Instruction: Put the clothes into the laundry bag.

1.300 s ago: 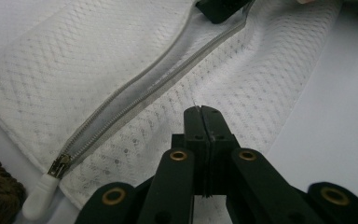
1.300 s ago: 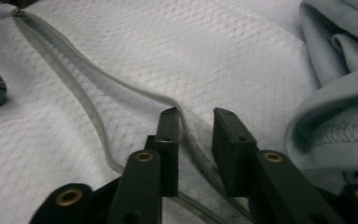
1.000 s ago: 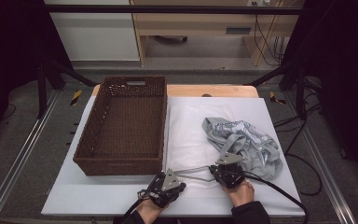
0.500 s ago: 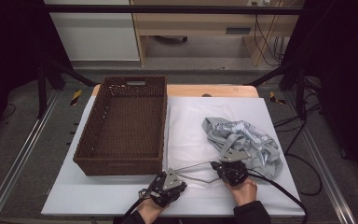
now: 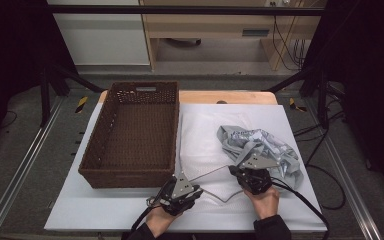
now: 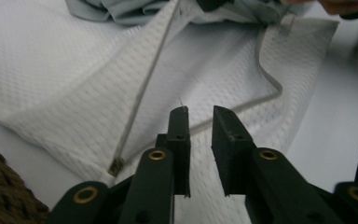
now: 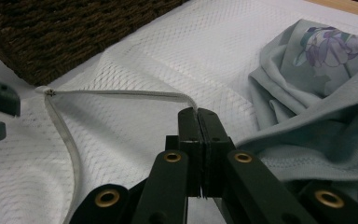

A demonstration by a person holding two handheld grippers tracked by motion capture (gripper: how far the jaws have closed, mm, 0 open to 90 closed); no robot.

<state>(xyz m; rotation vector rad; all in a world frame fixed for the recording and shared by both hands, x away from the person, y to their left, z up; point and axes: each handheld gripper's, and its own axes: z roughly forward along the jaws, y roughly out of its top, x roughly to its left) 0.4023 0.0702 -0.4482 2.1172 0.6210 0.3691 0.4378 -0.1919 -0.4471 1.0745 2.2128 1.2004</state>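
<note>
White mesh garment (image 5: 205, 145): lies spread on the white desk (image 5: 105, 210), between the basket and the crumpled grey cloth; its near edge is lifted off the surface.
Trim edge (image 7: 121, 94): a grey-white band along the garment's hem, stretched taut in the right gripper view from a corner at the left to the right gripper's fingers; in the left gripper view the trim (image 6: 144, 88) runs away across the mesh and ends in a small tab low in that view.
Right gripper (image 7: 198, 112): fingers pressed together on the trim edge, which comes out at their tips; in the high view the right gripper (image 5: 252, 172) sits at the near edge of the grey cloth, in the person's right hand (image 5: 264, 200).
Left gripper (image 6: 200, 114): fingers stand a little apart and have just been opening; nothing is between them, and the mesh lies below and beyond them. In the high view the left gripper (image 5: 180, 189) is just in front of the basket's near right corner.
Grey cloth (image 5: 265, 147): crumpled pale grey fabric with a floral print, on the desk to the right, partly overlapping the mesh garment.
Basket (image 5: 130, 135): dark brown wicker, rectangular, on the left part of the desk, just beside the garment.
</note>
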